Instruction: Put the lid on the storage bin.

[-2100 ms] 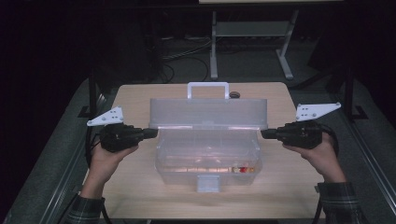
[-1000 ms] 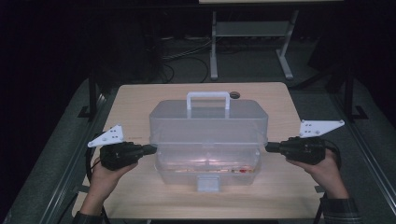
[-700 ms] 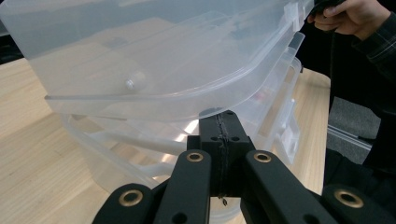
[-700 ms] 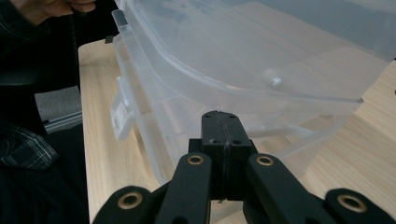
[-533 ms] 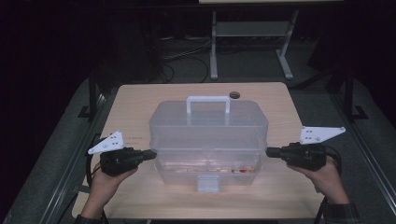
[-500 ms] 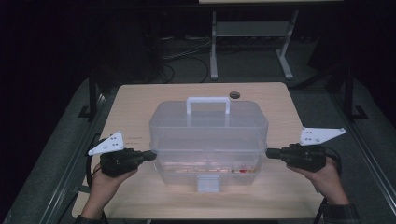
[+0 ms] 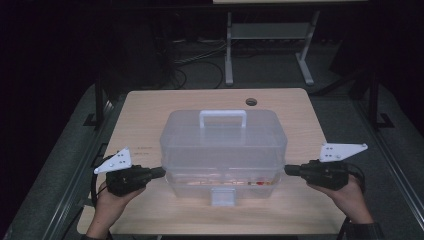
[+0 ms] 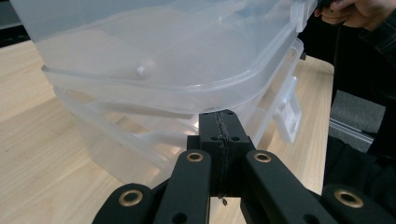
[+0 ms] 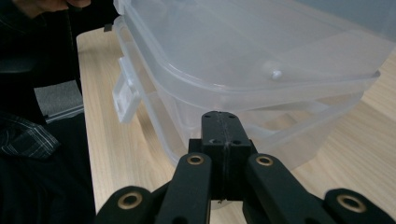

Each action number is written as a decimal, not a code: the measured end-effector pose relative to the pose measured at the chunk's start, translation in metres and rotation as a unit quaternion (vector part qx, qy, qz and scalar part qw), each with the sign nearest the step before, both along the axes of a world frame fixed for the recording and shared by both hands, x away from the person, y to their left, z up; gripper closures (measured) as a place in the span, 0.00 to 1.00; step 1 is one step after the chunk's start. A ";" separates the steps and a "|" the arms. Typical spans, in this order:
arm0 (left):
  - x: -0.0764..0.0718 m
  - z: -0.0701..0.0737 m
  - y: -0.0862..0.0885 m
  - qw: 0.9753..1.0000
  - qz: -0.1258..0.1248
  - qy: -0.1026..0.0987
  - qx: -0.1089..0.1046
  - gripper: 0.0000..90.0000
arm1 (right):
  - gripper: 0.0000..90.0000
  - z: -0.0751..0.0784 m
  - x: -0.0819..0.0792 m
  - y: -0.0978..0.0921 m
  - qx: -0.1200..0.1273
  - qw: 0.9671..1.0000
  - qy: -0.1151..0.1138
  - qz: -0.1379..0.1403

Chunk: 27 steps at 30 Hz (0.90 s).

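Squarely between the two tongs, the clear lidded box [image 7: 223, 147] sits mid-counter [image 7: 150, 107], long axis running side to side. Left tongs [image 7: 159, 173] and right tongs [image 7: 289, 170], both pressed together and empty, point inward at its ends, about equally near.

The clear plastic box [image 7: 223, 150] stands in the middle of the table [image 7: 145, 107] and blocks the way between the left claw [image 7: 159, 173] and the right claw [image 7: 289, 170]. Bare table lies behind the box and at both sides.
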<state>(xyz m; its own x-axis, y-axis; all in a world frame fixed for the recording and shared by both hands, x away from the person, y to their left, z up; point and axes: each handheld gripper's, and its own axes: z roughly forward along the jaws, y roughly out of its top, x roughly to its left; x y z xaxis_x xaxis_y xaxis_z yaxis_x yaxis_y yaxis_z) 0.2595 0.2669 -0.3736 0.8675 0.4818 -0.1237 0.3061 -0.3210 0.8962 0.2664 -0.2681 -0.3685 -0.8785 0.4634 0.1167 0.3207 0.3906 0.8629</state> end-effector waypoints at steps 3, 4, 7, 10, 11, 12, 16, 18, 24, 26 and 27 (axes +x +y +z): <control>0.000 -0.004 0.000 1.000 -0.001 0.004 0.005 1.00 | 1.00 -0.003 0.000 0.001 -0.007 1.000 0.004 0.000; 0.001 -0.005 0.000 1.000 -0.002 0.007 0.006 1.00 | 1.00 -0.004 0.000 0.001 -0.008 1.000 0.005 0.001; 0.000 -0.008 -0.001 1.000 -0.001 0.010 0.012 1.00 | 1.00 -0.008 0.000 0.002 -0.012 1.000 0.010 0.002; 0.000 -0.010 -0.002 1.000 -0.001 0.011 0.018 1.00 | 1.00 -0.010 0.000 0.003 -0.017 1.000 0.012 0.003; -0.001 -0.012 -0.003 1.000 0.000 0.012 0.019 1.00 | 1.00 -0.013 -0.001 0.004 -0.020 1.000 0.015 0.003; -0.002 -0.013 -0.002 1.000 0.002 0.013 0.022 1.00 | 1.00 -0.013 -0.001 0.004 -0.021 1.000 0.015 0.002; -0.004 -0.017 -0.001 0.999 0.003 0.016 0.029 1.00 | 1.00 -0.018 -0.002 0.005 -0.027 0.999 0.018 0.002; -0.004 -0.019 0.000 0.999 0.003 0.018 0.032 1.00 | 1.00 -0.019 -0.002 0.006 -0.031 0.999 0.021 0.002; -0.005 -0.021 0.002 0.999 0.006 0.024 0.039 1.00 | 1.00 -0.021 -0.004 0.006 -0.044 0.999 0.021 0.002; -0.005 -0.024 0.002 0.999 0.006 0.027 0.045 1.00 | 1.00 -0.022 -0.004 0.007 -0.051 0.998 0.023 0.000; -0.005 -0.024 0.002 0.998 0.006 0.026 0.050 1.00 | 1.00 -0.023 -0.004 0.007 -0.056 0.998 0.024 0.000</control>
<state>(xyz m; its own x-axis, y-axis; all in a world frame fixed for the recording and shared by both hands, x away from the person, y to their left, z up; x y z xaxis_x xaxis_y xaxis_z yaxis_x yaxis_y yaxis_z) 0.2543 0.2685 -0.3980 0.8553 0.5041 -0.1196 0.3564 -0.4048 0.8421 0.2625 -0.2611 -0.3916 -0.8734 0.4755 0.1056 0.3601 0.4844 0.7973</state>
